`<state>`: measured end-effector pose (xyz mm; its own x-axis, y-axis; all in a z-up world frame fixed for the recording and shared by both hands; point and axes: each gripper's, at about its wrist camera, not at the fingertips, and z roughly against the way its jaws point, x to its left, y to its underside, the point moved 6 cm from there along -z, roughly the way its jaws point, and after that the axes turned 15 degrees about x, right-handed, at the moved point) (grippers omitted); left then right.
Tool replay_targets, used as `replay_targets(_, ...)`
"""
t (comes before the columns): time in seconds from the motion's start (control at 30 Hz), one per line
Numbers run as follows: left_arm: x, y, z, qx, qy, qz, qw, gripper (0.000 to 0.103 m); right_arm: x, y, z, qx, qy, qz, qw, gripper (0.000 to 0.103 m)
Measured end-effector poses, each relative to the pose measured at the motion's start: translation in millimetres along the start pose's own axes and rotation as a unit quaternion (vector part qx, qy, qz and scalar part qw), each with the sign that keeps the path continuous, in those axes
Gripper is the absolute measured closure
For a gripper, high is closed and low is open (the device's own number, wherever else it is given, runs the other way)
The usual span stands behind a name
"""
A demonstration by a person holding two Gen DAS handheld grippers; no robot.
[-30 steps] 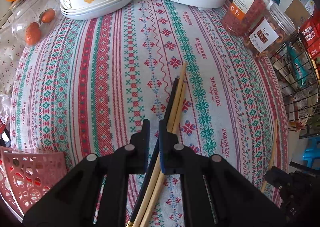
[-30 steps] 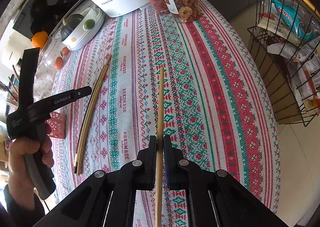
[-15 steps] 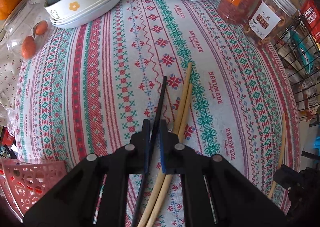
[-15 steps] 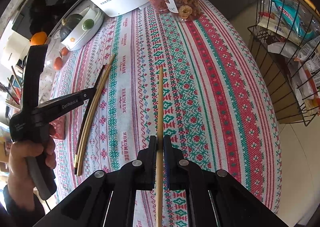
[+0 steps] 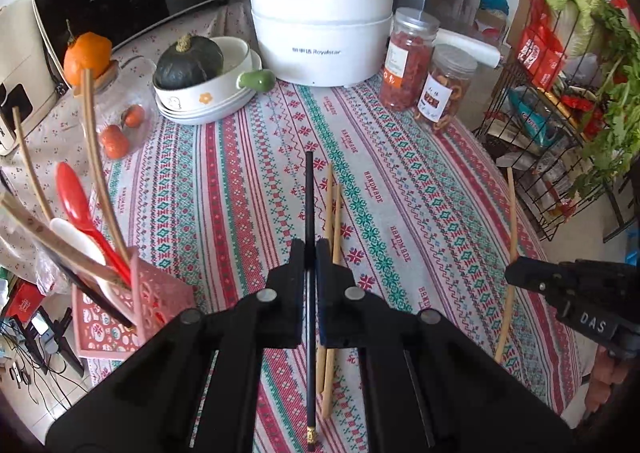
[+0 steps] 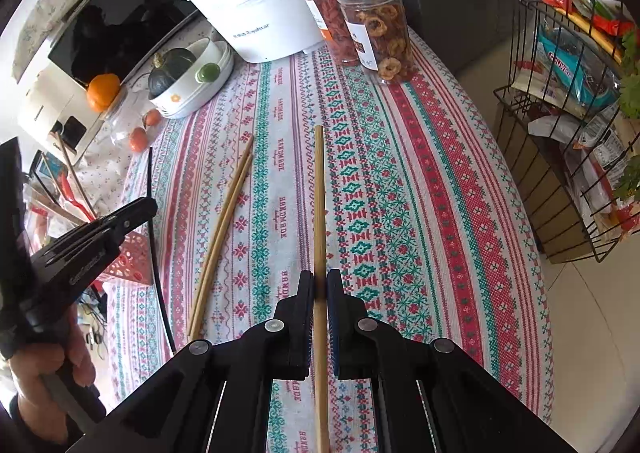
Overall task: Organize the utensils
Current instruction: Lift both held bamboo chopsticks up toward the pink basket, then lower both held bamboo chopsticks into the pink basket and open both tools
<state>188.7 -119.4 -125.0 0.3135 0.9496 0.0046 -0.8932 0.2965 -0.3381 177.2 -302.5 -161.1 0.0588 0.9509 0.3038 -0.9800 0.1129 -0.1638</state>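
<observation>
Striped cloth covers the whole surface [image 5: 240, 181], with a white cooker [image 5: 320, 37] and jars at the back. Left wrist view first: the left hand-held gripper [image 5: 308, 253] is clamped on a black chopstick [image 5: 308, 197], which a second ago was lying flat alongside the two bamboo ones. Now it's clearly up off the cloth, and the camera sees much more of the room, including the pink holder [image 5: 152, 293] at lower left, already stuffed with chopsticks and spoons. The bamboo pair [image 5: 333, 213] stays behind on the cloth.

Right wrist view: the right hand-held gripper [image 6: 320, 285] is pinched on a single bamboo chopstick [image 6: 319, 193], same as before but a bit higher. You can see the other gripper with its black stick beside the holder [image 6: 132, 257].

So I'd say both sticks are picked and the holder comes next, with the pair still to collect.
</observation>
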Motion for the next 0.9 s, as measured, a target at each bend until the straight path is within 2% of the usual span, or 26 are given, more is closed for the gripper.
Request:
replay_targets(0.1, 11, 19, 39, -0.041, 0.004, -0.014, 0.9991, 0.097, 11, 8, 19, -0.027, 0.003, 0.014, 1.0, 0.096)
replay_targets(0.27, 30, 43, 90, -0.104, 0.015, -0.011, 0.9944, 0.097, 34, 21, 50, -0.074, 0.013, 0.039, 0.996, 0.096)
replay_targets(0.37, 47, 54, 121, -0.15, 0.012, 0.002, 0.9887, 0.097, 52, 25, 69, -0.109, 0.039, 0.059, 0.992, 0.097)
replay_targets(0.57, 87, 57, 166, -0.222, 0.008, 0.047, 0.9739, 0.097, 82, 24, 90, -0.151, 0.036, 0.076, 0.985, 0.097)
replay_targets(0.77, 127, 58, 186, -0.264, 0.009, 0.103, 0.9591, 0.097, 109, 18, 90, -0.16, 0.02, 0.088, 0.983, 0.097)
replay_targets(0.9, 144, 57, 188, -0.273, -0.001, 0.123, 0.9542, 0.097, 124, 15, 83, -0.16, 0.012, 0.097, 0.982, 0.097)
